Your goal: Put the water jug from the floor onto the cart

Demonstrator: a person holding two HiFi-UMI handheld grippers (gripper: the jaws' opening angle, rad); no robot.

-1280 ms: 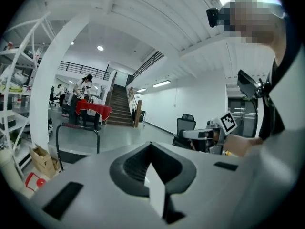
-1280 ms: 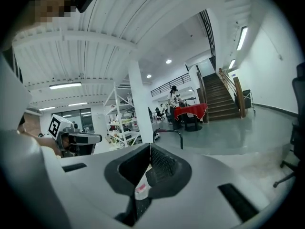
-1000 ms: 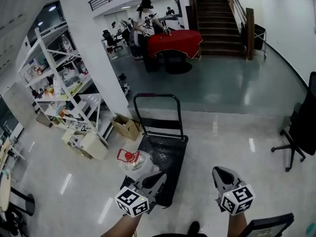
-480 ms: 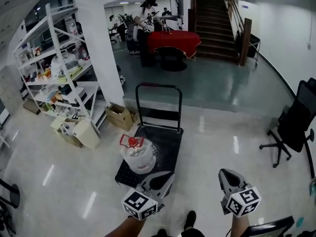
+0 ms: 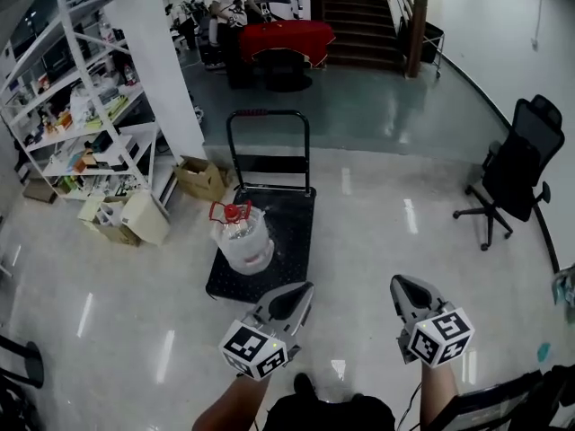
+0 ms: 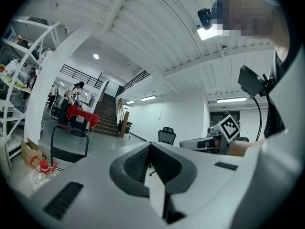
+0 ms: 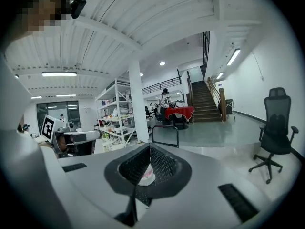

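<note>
A glossy pale floor runs past a white metal shelving rack, a square white pillar and a black swivel office chair. On it stands a black flat platform cart with a tubular push handle. The clear plastic water jug with a red cap sits upright on the left part of the cart's deck. Nearer the camera, the left gripper and right gripper hover clear of the cart, each with jaws pressed together on nothing
</note>
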